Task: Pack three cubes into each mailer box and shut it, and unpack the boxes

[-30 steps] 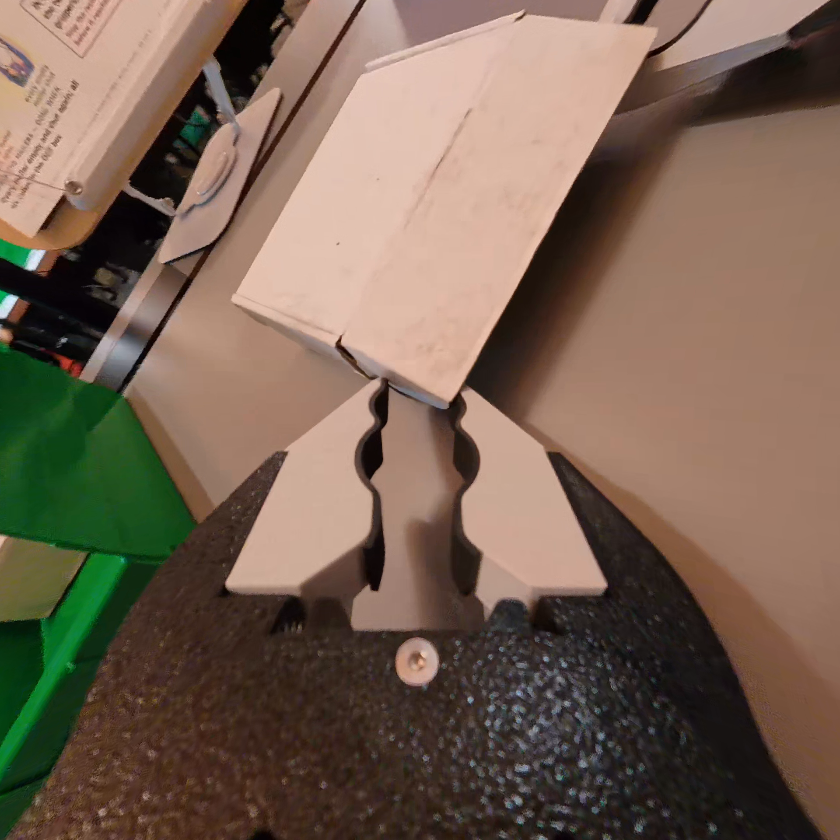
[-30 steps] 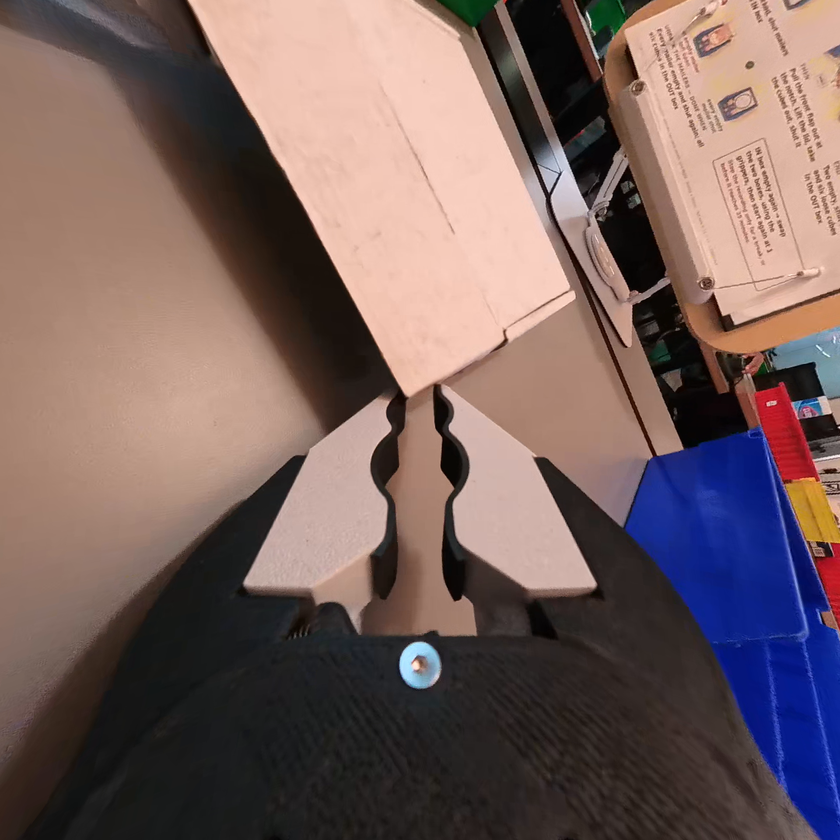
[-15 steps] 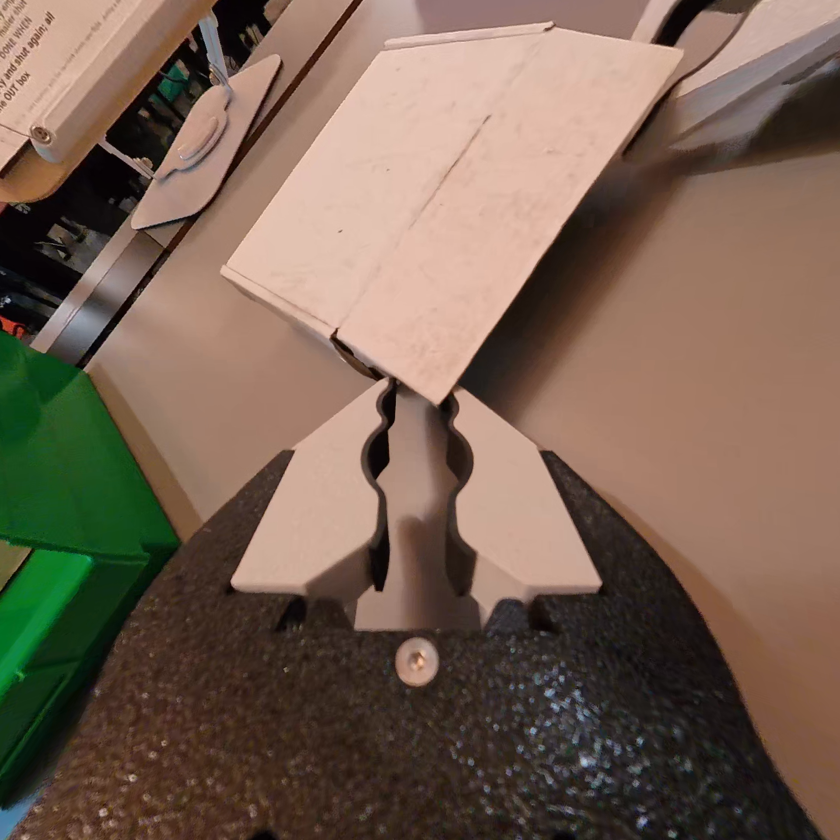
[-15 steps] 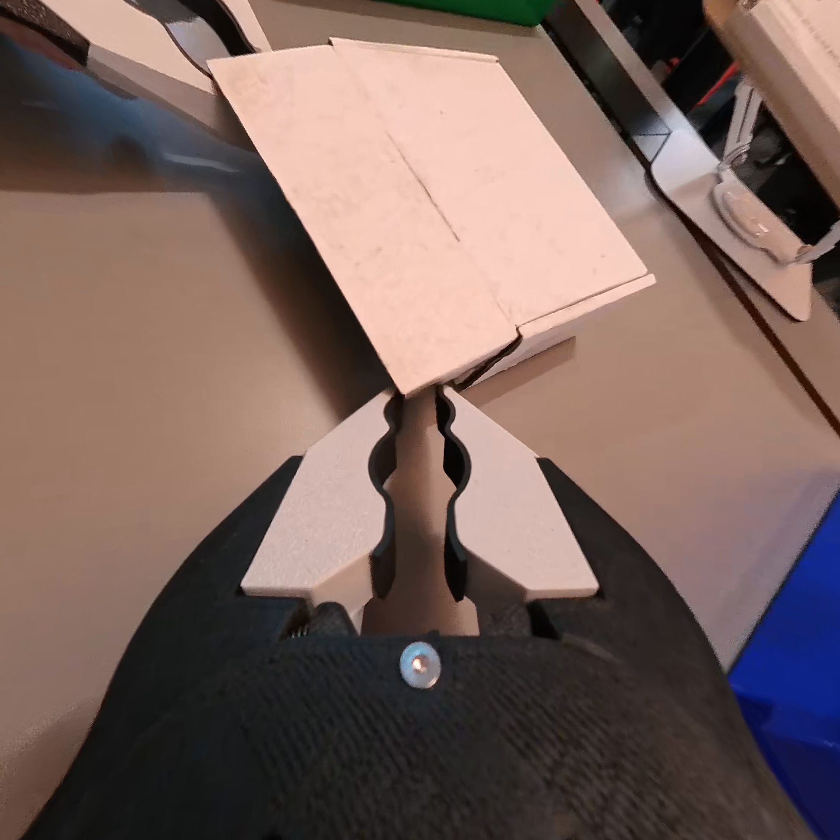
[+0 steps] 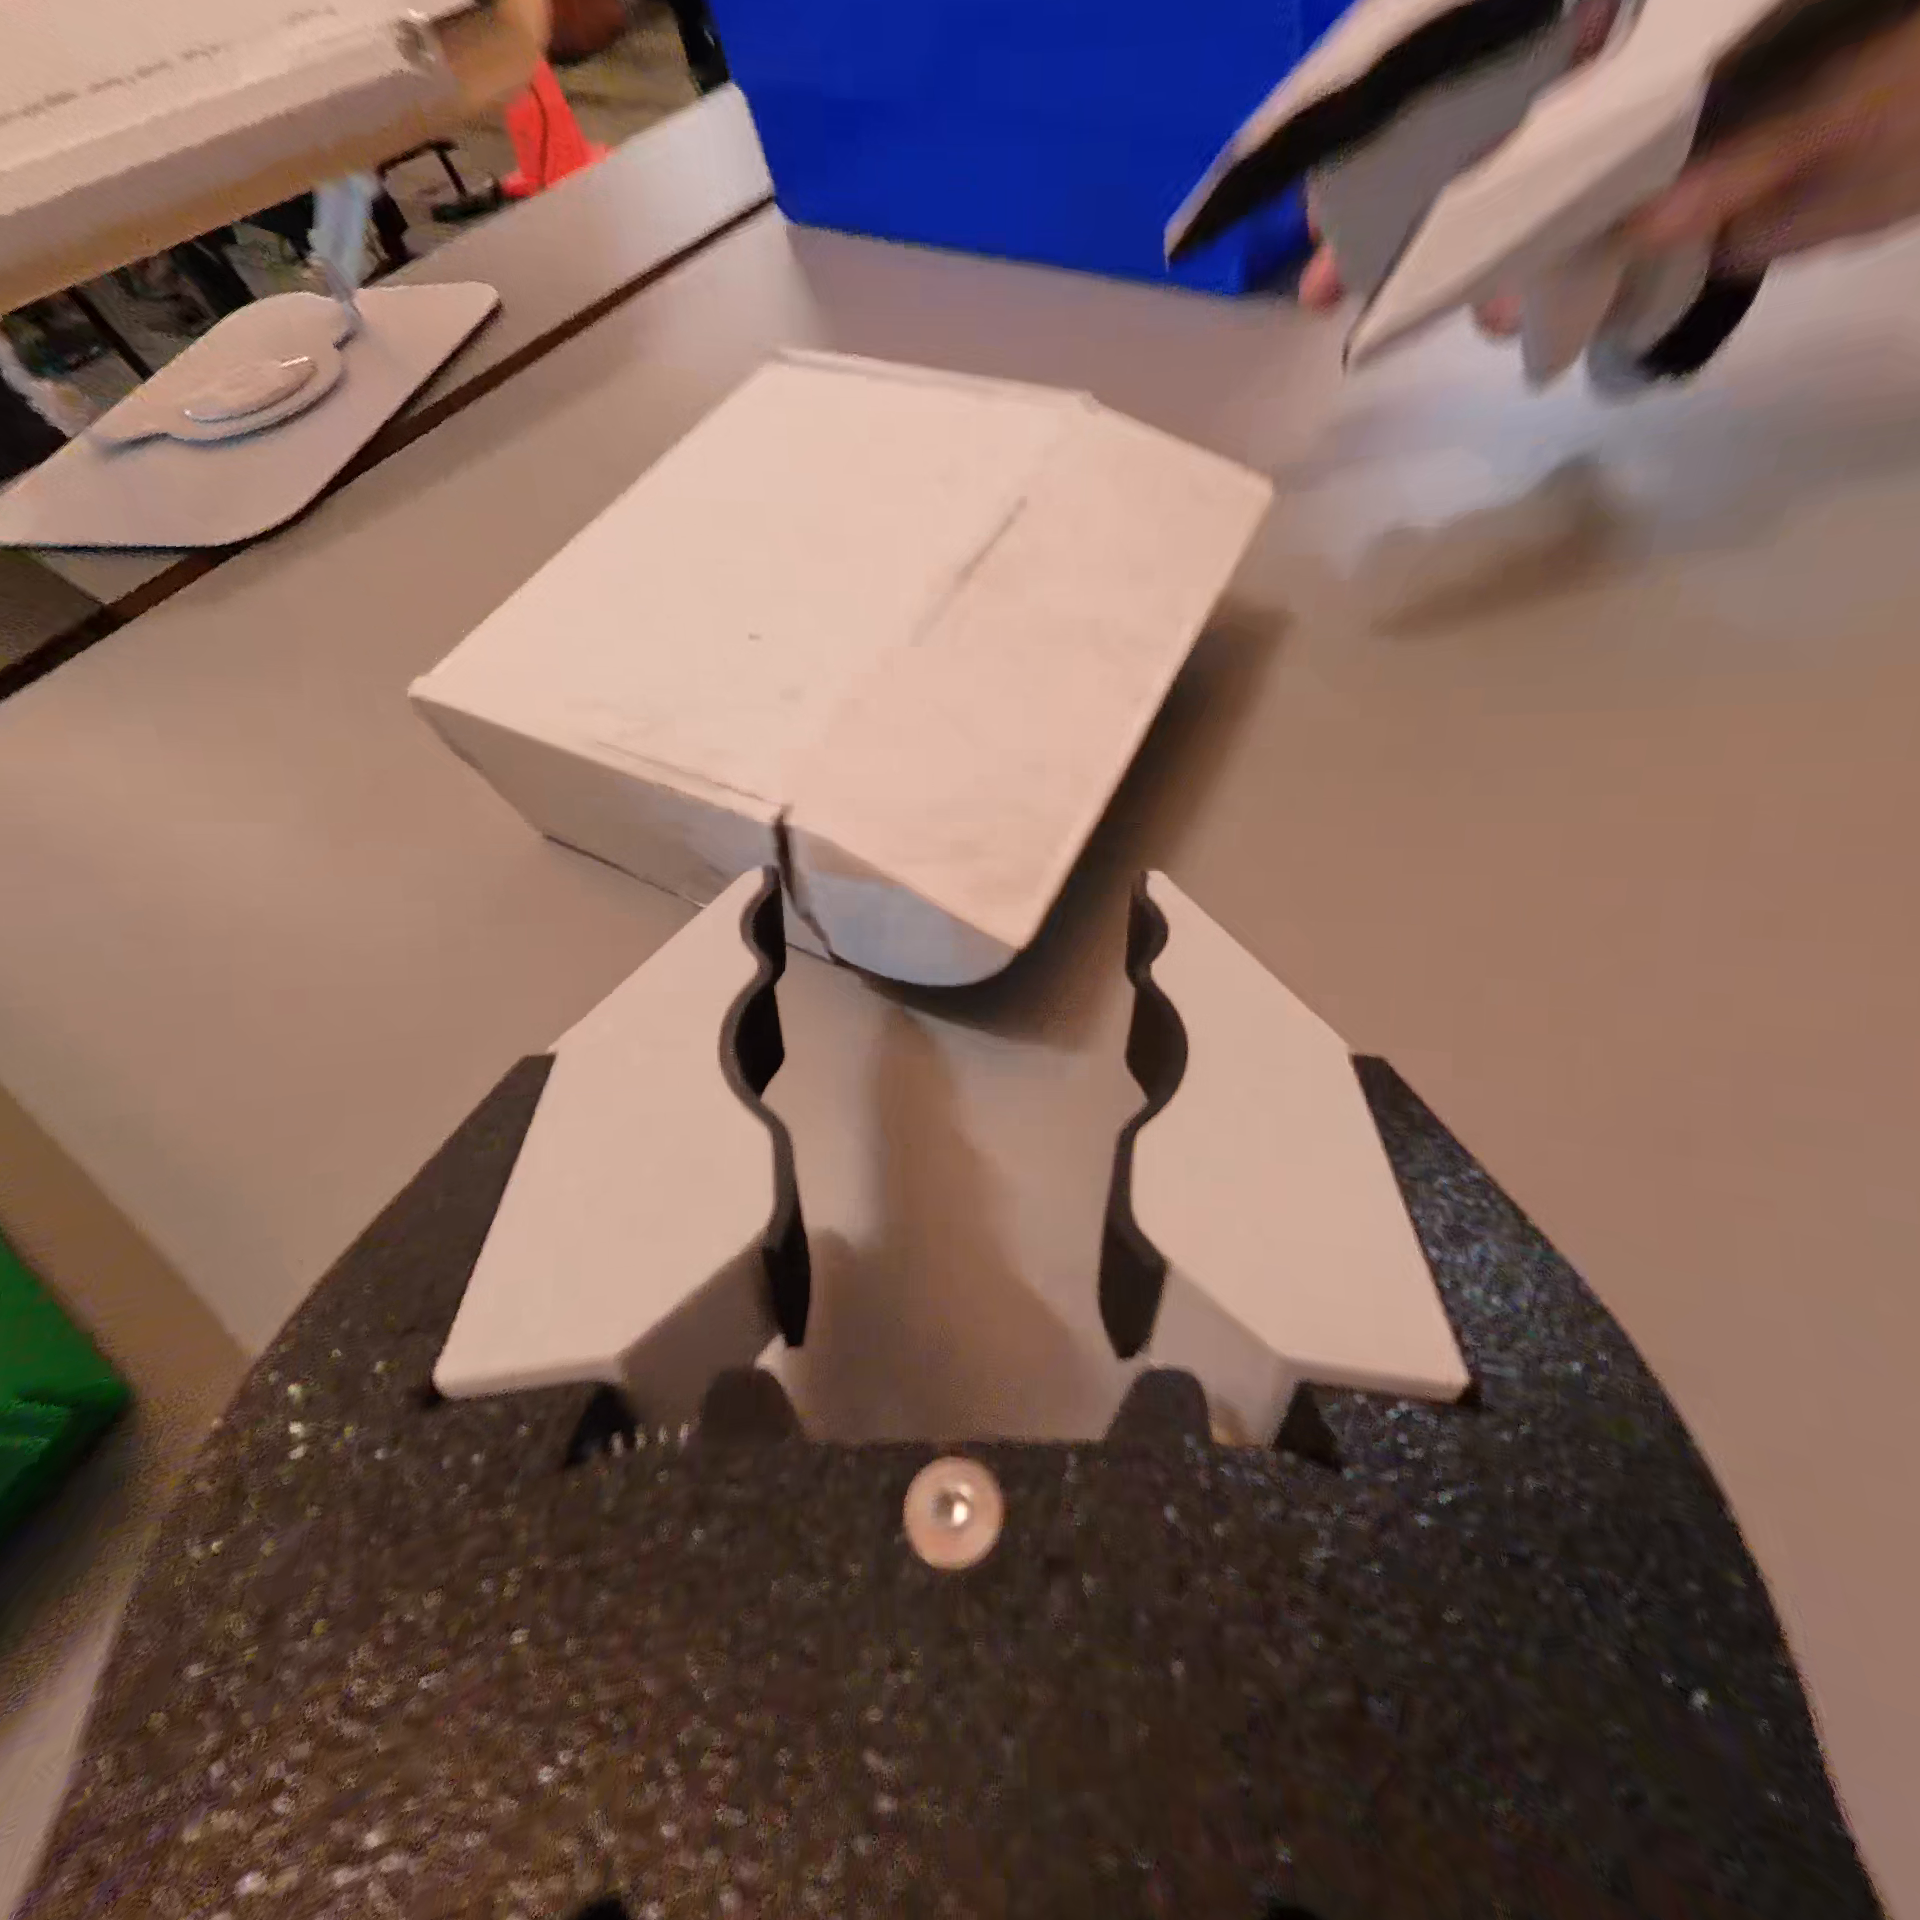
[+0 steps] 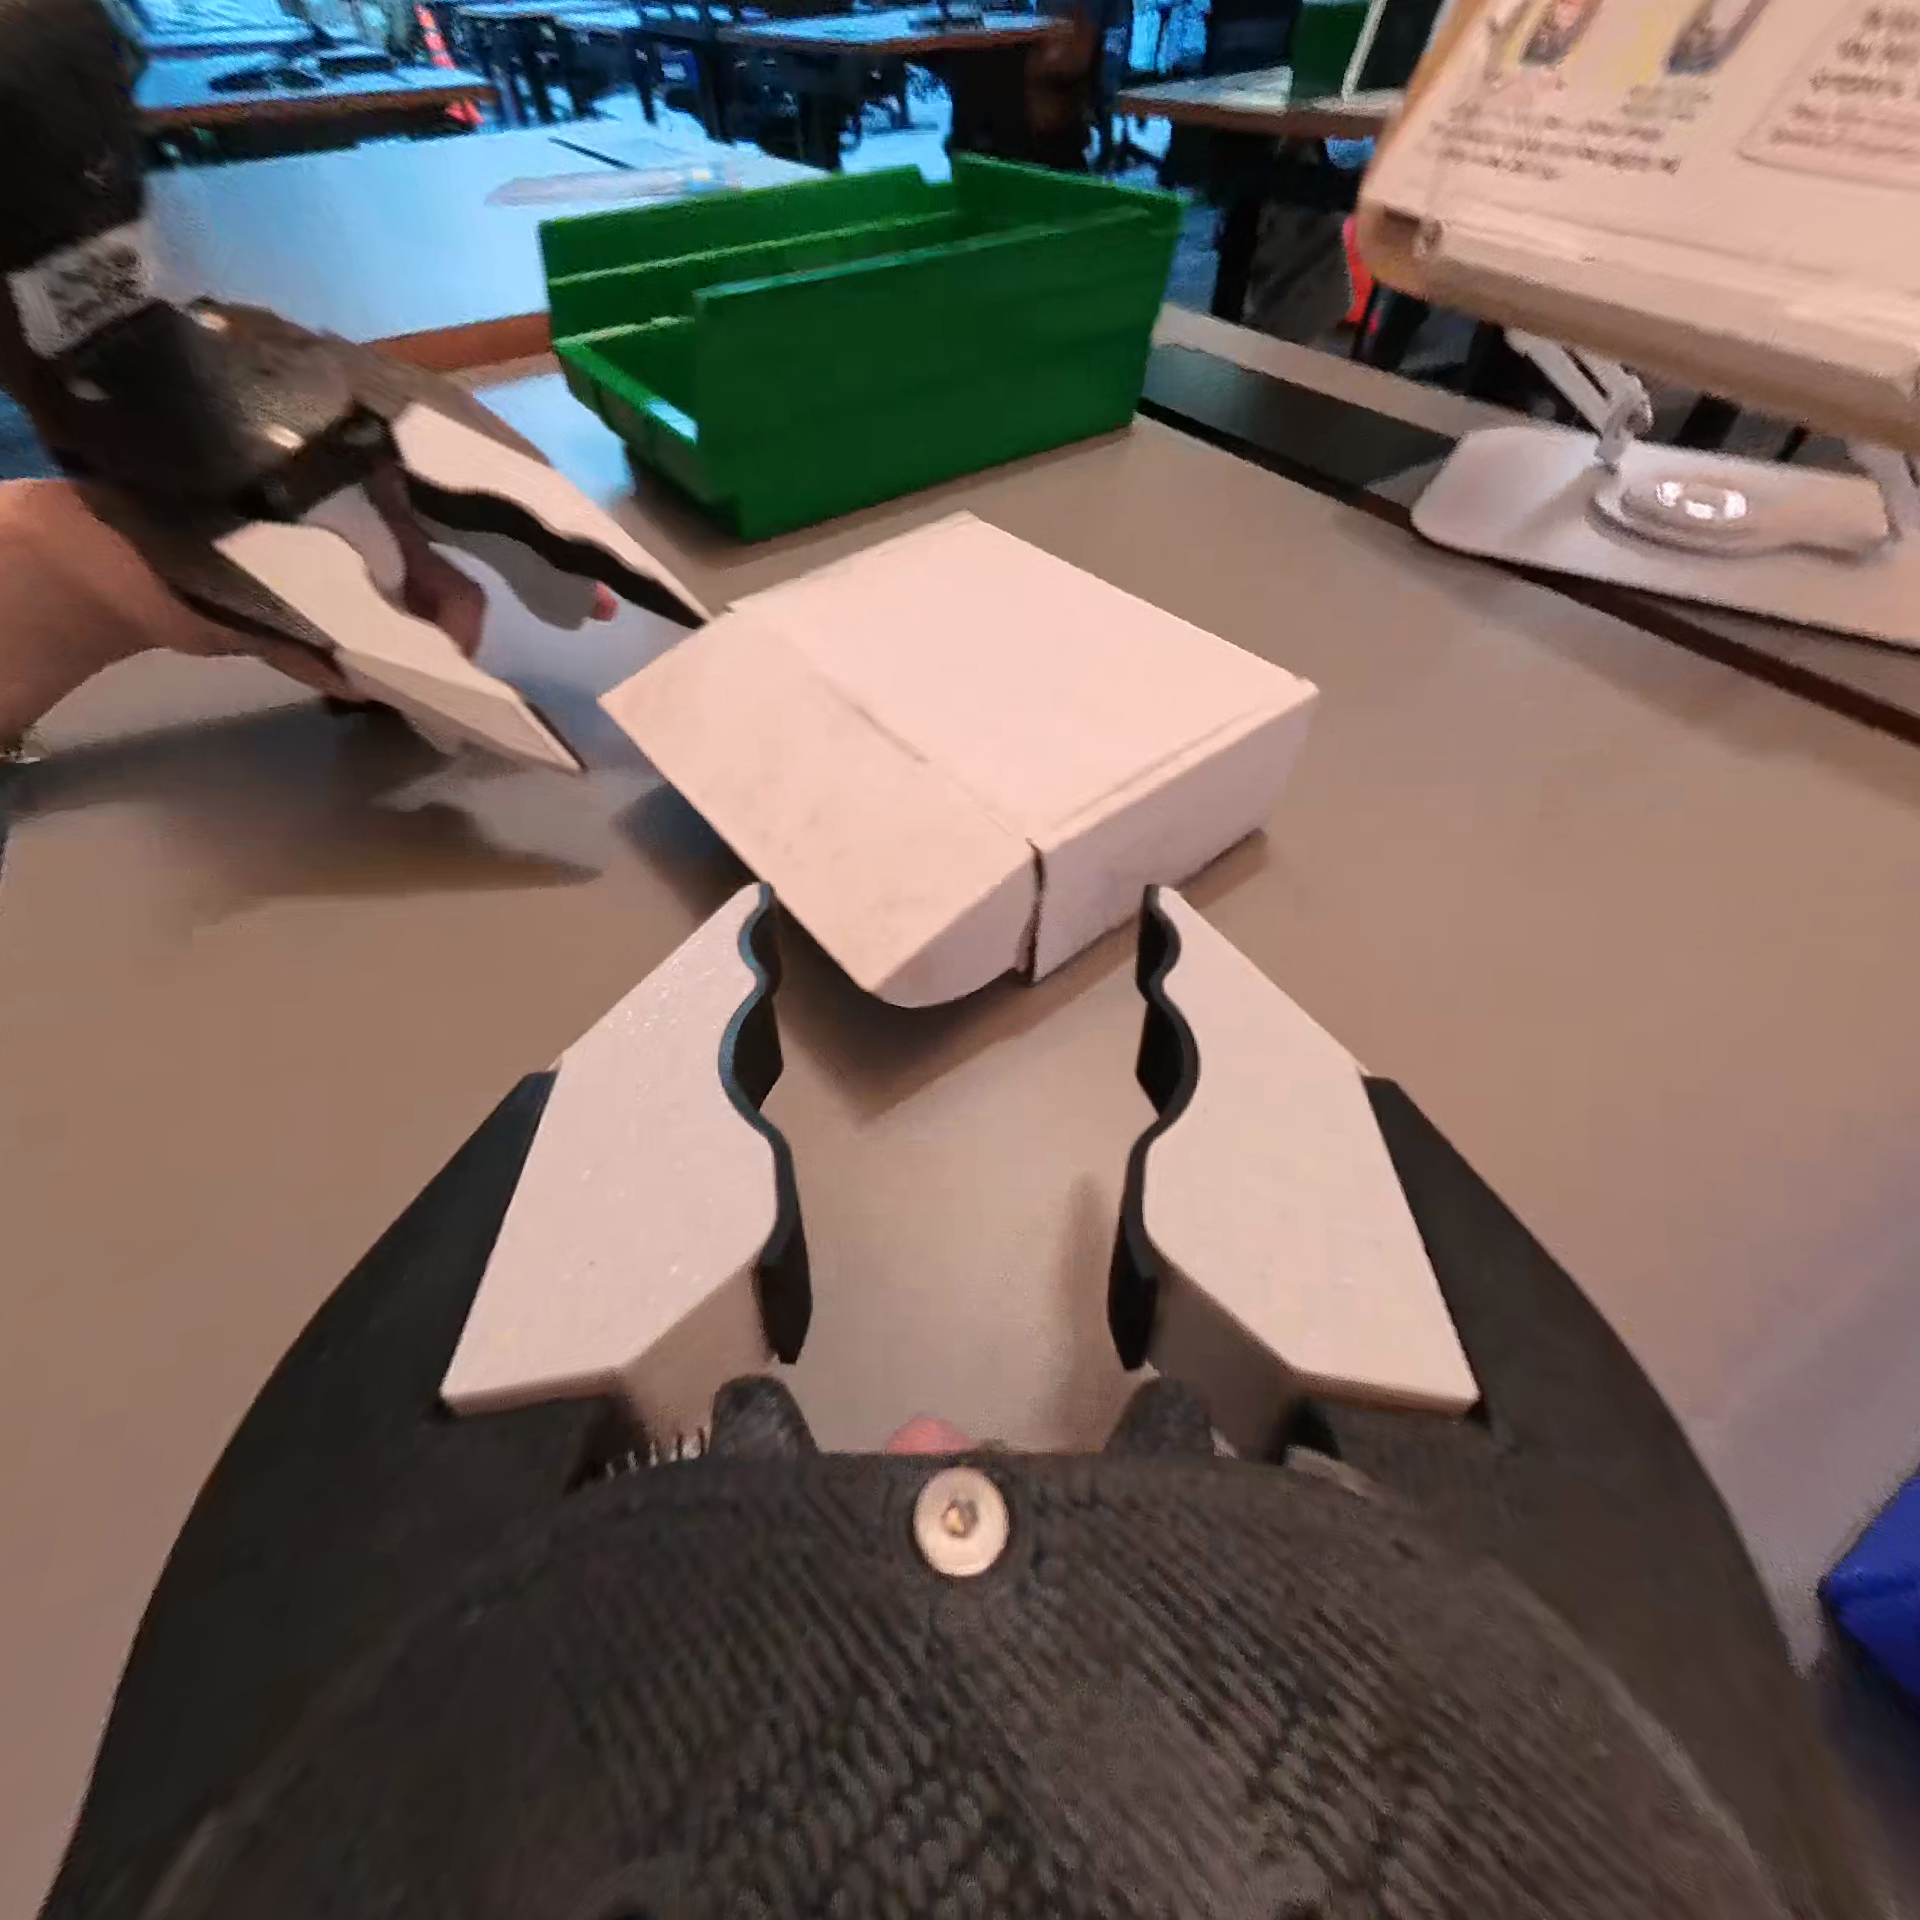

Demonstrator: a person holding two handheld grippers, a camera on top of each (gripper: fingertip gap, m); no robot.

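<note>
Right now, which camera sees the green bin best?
The right wrist view. The green bin shows nearly whole there, standing on the table behind the white mailer box, with its dividers visible. The left wrist view catches only a green corner at its left edge.

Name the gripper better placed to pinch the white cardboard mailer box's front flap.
Left, narrowly. Both open grippers flank a flap corner, but the left gripper is sharp at the white cardboard mailer box, while the right gripper shows motion-blurred in the left wrist view.
</note>
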